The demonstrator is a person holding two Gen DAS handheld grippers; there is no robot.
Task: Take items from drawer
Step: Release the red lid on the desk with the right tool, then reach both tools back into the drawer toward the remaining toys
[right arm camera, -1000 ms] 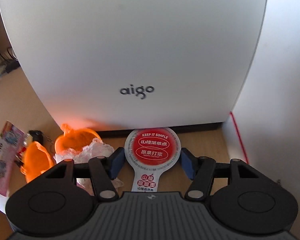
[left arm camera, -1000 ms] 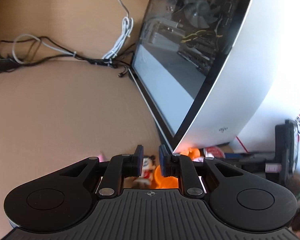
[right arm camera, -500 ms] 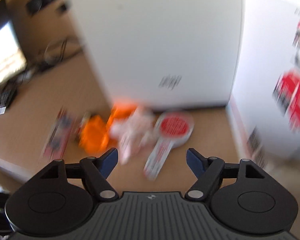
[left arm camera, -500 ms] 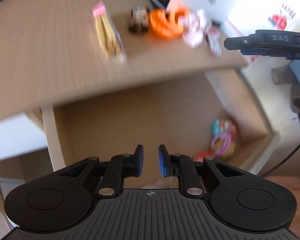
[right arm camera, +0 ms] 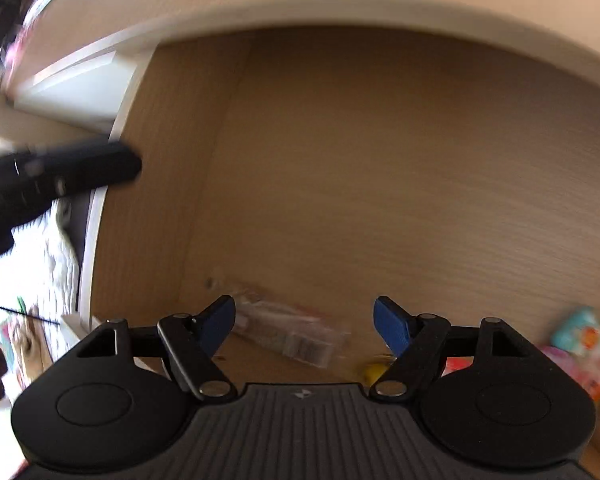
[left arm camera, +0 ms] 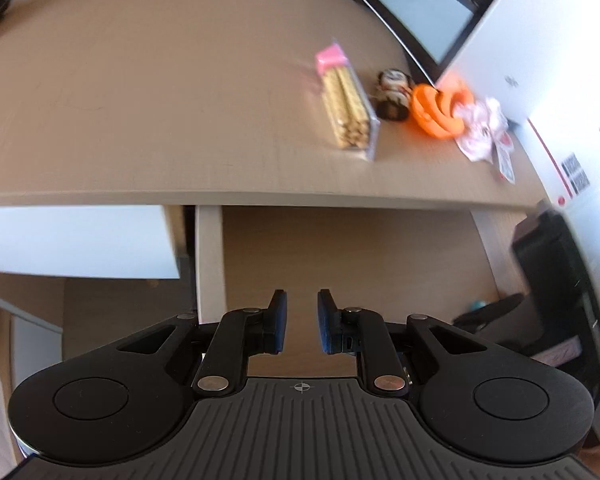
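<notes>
The open wooden drawer (left arm camera: pixel 340 256) sits under the desk edge. My left gripper (left arm camera: pixel 301 320) hovers above it, fingers a narrow gap apart with nothing between them. My right gripper (right arm camera: pixel 304 320) is low inside the drawer (right arm camera: pixel 380 160), wide open and empty, just above a clear flat packet (right arm camera: pixel 284 332) on the drawer floor. A small yellow item (right arm camera: pixel 374 372), a red item (right arm camera: pixel 456 364) and a pink-and-teal packet (right arm camera: pixel 580 344) lie at the drawer's right. The left gripper shows as a blurred black shape (right arm camera: pixel 60 176) in the right wrist view.
On the desk top (left arm camera: pixel 160 100) lie a pink-topped pack of biscuit sticks (left arm camera: pixel 346 108), a small figurine (left arm camera: pixel 394 94), an orange piece (left arm camera: pixel 440 110), a white-pink wrapper (left arm camera: pixel 482 128) and a red-and-white pack (left arm camera: pixel 504 156). A white computer case (left arm camera: pixel 540 40) stands behind them.
Both grippers left the desk top and came down to the drawer. The right one let go of the red-and-white pack beside the case and now sits inside the drawer.
</notes>
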